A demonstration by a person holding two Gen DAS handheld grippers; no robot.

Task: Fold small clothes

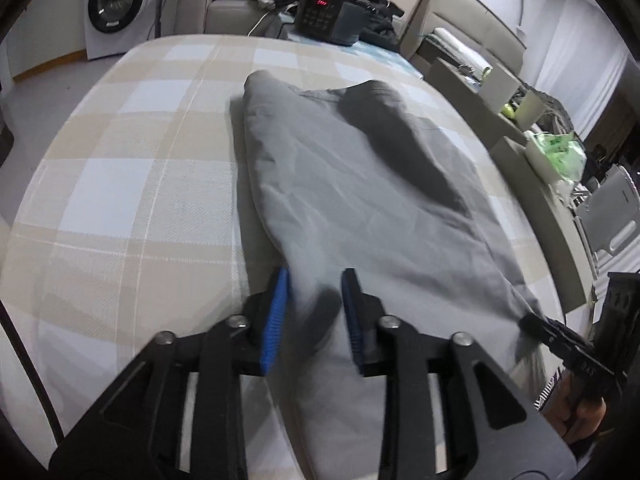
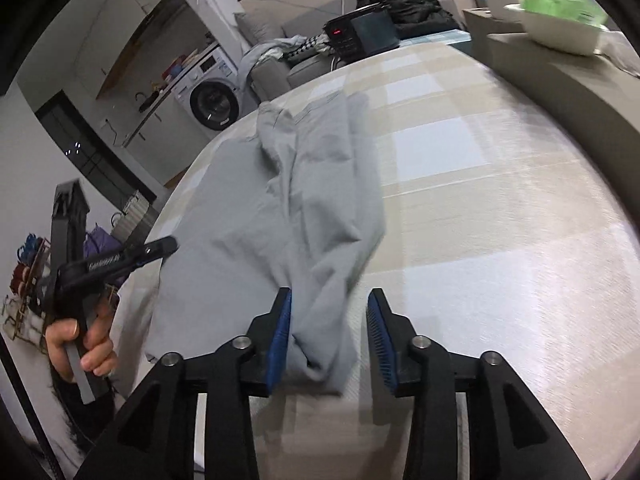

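Black grippers with blue ribbed pads, silver pivot bolts, possibly striped sleeve.

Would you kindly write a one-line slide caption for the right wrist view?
Right gripper with jaws apart around the near end of a grey garment on a checked tablecloth.

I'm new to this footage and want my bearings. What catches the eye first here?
A grey garment lies lengthwise across the checked cloth, its near end between the blue pads of both grippers, left and right, jaws parted. Behind it stand a black device with red digits and a washing machine.
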